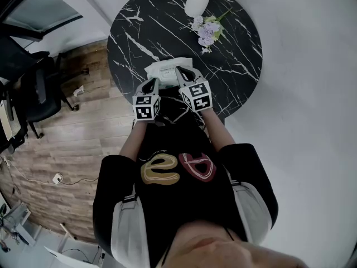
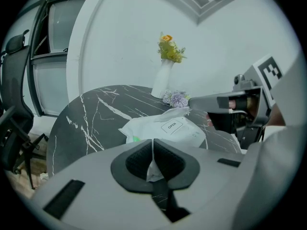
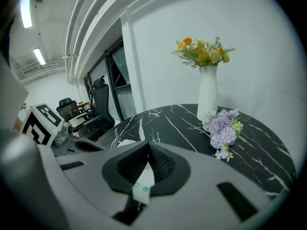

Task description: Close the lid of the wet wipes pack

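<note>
The white wet wipes pack (image 1: 165, 71) lies near the front of the round black marble table (image 1: 234, 43). Its "OPEN" label (image 2: 172, 126) faces up and lies flat in the left gripper view. My left gripper (image 1: 150, 84) is at the pack's near left end, its jaws (image 2: 152, 150) shut on a white edge of the pack. At the near right end my right gripper (image 1: 183, 75) is also shut, its jaws (image 3: 146, 155) pinching a white strip of the pack with green dots. The right gripper (image 2: 240, 110) reaches over the pack's raised corner.
A white vase (image 1: 197, 1) with yellow flowers stands at the table's far edge. A bunch of purple flowers (image 1: 207, 31) lies in front of it. Black office chairs (image 1: 33, 94) stand on the wooden floor to the left. A white wall runs behind the table.
</note>
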`<state>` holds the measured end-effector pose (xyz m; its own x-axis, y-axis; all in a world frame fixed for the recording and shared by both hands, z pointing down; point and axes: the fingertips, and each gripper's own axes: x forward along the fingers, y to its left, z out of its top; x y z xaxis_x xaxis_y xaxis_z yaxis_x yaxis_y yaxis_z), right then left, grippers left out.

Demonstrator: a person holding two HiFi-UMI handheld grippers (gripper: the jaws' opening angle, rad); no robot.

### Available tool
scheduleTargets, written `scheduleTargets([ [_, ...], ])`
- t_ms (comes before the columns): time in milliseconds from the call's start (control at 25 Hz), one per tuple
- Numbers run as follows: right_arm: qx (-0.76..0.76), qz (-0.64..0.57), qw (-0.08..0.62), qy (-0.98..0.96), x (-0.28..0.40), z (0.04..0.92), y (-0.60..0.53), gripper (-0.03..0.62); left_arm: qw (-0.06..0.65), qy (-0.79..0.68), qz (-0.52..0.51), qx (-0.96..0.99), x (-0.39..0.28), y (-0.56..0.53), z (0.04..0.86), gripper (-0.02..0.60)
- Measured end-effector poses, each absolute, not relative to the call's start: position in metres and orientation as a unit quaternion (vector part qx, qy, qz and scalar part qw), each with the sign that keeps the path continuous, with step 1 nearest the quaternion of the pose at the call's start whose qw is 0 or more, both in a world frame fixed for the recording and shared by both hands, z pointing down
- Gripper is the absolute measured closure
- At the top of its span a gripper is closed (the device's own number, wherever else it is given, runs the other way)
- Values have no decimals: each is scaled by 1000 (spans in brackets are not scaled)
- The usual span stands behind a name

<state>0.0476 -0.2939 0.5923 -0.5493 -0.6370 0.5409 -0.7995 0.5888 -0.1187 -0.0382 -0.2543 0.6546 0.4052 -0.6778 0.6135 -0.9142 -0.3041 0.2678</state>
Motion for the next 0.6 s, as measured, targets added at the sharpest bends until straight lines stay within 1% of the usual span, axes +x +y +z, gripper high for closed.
scheduleTargets([
  [600, 417, 190, 231, -858, 49, 600, -283, 582, 299, -513, 195, 781, -38, -254, 655, 557],
])
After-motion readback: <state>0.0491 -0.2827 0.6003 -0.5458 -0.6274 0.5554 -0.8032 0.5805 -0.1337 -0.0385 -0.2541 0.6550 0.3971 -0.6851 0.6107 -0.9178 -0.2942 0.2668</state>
